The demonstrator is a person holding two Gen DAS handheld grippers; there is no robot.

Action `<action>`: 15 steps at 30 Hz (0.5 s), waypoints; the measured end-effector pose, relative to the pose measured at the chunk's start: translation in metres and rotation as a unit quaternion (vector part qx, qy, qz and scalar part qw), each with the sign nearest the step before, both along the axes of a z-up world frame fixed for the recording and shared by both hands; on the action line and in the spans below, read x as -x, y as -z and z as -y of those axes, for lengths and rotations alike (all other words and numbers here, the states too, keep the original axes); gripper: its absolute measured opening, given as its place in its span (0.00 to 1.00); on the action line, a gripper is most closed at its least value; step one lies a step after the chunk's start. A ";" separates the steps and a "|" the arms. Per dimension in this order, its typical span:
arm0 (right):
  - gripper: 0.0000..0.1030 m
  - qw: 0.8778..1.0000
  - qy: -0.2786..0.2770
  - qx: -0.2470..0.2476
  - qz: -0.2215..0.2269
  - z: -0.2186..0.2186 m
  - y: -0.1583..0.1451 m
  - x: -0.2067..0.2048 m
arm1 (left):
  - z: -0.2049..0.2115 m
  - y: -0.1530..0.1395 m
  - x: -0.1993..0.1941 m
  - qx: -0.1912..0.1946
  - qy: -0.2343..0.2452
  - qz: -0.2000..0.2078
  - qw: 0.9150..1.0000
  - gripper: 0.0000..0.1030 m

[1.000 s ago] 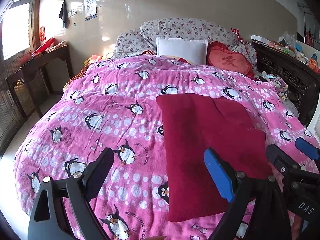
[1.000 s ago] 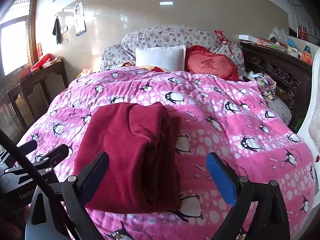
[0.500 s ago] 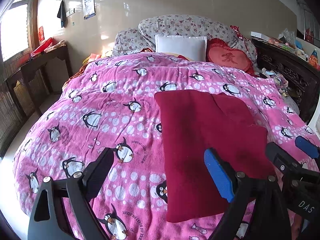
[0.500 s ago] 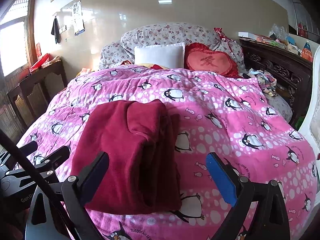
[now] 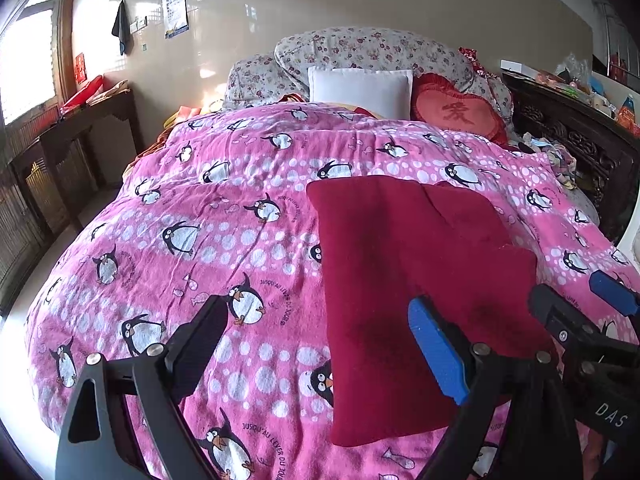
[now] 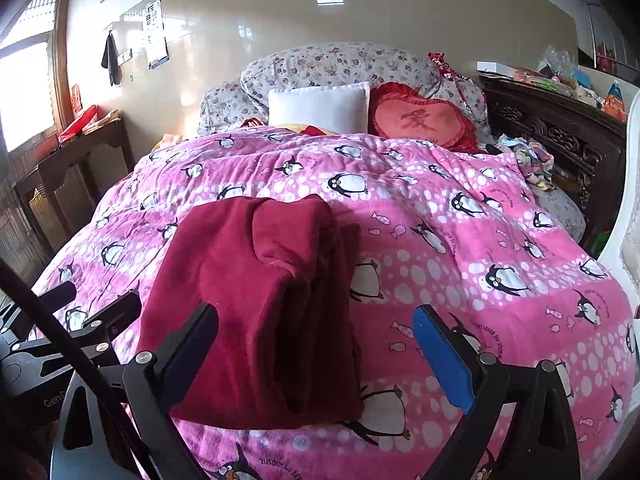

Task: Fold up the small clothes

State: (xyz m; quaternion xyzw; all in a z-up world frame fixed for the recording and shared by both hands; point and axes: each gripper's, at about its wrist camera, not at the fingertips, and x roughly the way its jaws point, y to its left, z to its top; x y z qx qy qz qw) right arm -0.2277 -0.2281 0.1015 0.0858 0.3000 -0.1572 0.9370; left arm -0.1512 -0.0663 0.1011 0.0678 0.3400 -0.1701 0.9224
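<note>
A dark red fleece garment (image 5: 404, 280) (image 6: 256, 304) lies folded into a long rectangle on the pink penguin-print quilt (image 5: 224, 224) (image 6: 460, 248). My left gripper (image 5: 320, 332) hovers open above the quilt near the garment's near left edge, with nothing between its fingers. My right gripper (image 6: 316, 344) is open too, held above the garment's near right side; its black finger (image 6: 192, 344) overlaps the cloth in the picture and the blue finger (image 6: 440, 360) stands over bare quilt. Neither holds the cloth. The right gripper's tips (image 5: 576, 304) show at the right of the left wrist view.
At the head of the bed lie floral pillows (image 5: 360, 52), a white pillow (image 5: 360, 88) and a red heart cushion (image 5: 456, 112). A dark carved cabinet (image 6: 560, 132) with clutter stands on the right, a wooden side table (image 5: 76, 132) and window on the left.
Almost nothing differs: both grippers stay open in place, and the view shifts only slightly. The folded garment lies as before.
</note>
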 end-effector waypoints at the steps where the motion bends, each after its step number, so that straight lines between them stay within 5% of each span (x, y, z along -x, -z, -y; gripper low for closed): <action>1: 0.97 1.000 0.000 0.000 0.000 0.000 0.000 0.000 | 0.000 0.000 0.000 0.000 0.001 0.000 1.000 0.89; 15: 0.97 1.000 -0.003 0.002 -0.003 -0.001 0.002 -0.003 | 0.001 0.002 -0.003 -0.003 0.006 -0.003 1.000 0.89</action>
